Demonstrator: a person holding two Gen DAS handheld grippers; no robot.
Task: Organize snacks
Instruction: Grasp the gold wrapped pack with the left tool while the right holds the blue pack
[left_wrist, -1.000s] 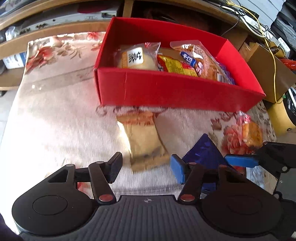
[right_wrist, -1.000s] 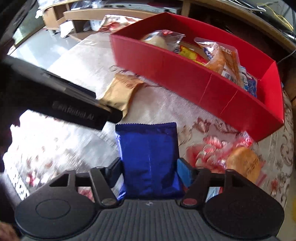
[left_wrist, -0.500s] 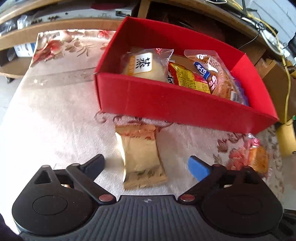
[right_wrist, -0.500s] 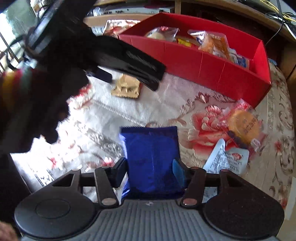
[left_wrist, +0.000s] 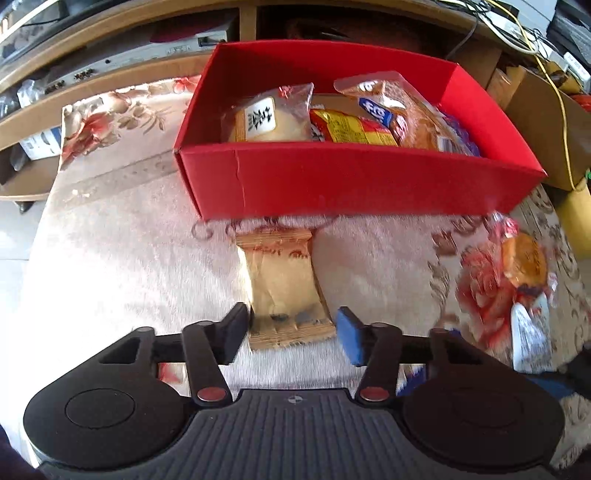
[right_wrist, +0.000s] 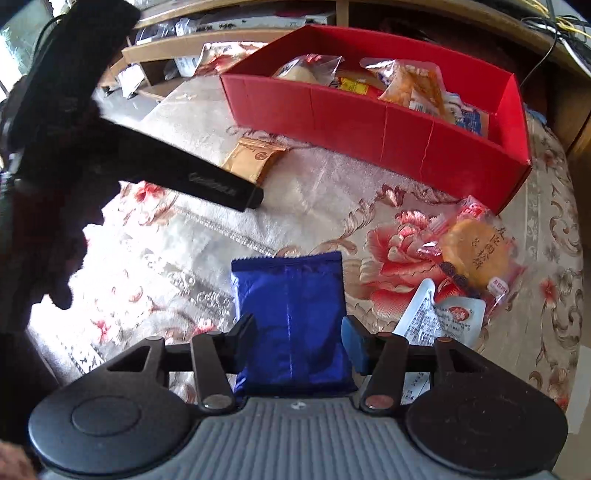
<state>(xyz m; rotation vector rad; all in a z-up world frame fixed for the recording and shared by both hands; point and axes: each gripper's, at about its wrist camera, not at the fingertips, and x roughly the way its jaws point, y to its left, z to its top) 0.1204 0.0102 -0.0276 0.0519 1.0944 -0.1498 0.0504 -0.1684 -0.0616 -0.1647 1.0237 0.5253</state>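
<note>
A red box (left_wrist: 351, 181) holds several snack packets; it also shows in the right wrist view (right_wrist: 388, 125). A gold snack packet (left_wrist: 284, 291) lies on the floral cloth in front of the box. My left gripper (left_wrist: 291, 332) stands open around the packet's near end, with the left finger touching its edge. My right gripper (right_wrist: 299, 339) is shut on a blue snack packet (right_wrist: 291, 310) and holds it above the cloth. The gold packet (right_wrist: 251, 158) also shows in the right wrist view, beside the black body of the left gripper (right_wrist: 207, 181).
A clear-wrapped round cake (right_wrist: 476, 251) and a white sachet (right_wrist: 439, 317) lie on the cloth at the right, in front of the box's right corner. Wooden shelves (left_wrist: 110, 74) and cables (left_wrist: 535, 33) stand behind the box. A cardboard box (left_wrist: 546, 122) sits at the far right.
My left gripper has come down around the gold packet and its jaws have narrowed from wide open. My right gripper still holds the blue packet, a little closer to the red box.
</note>
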